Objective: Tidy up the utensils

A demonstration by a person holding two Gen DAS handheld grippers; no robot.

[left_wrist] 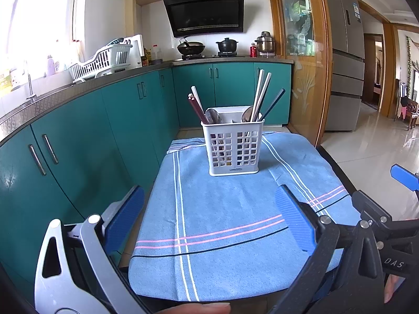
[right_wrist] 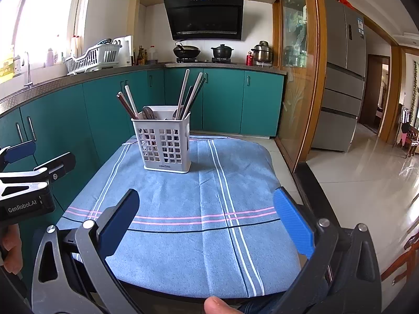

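A white slotted utensil holder (left_wrist: 233, 146) (right_wrist: 163, 144) stands upright on a blue striped cloth (left_wrist: 222, 209) (right_wrist: 183, 204) over a small table. Chopsticks (left_wrist: 259, 96) (right_wrist: 192, 94) lean out of its right side, dark red and white ones (left_wrist: 196, 106) (right_wrist: 127, 104) out of its left. Spoon bowls (left_wrist: 212, 116) (right_wrist: 148, 112) show at its rim. My left gripper (left_wrist: 209, 214) is open over the cloth's near half, nothing between its fingers. My right gripper (right_wrist: 207, 212) is open too and holds nothing. Each gripper shows at the edge of the other's view.
Teal cabinets (left_wrist: 110, 120) run along the left and back under a counter with a dish rack (left_wrist: 102, 61) and sink tap. A stove with pots (right_wrist: 204, 51) sits behind. A glass door with a wooden frame (right_wrist: 301, 78) and tiled floor (right_wrist: 366, 178) lie right.
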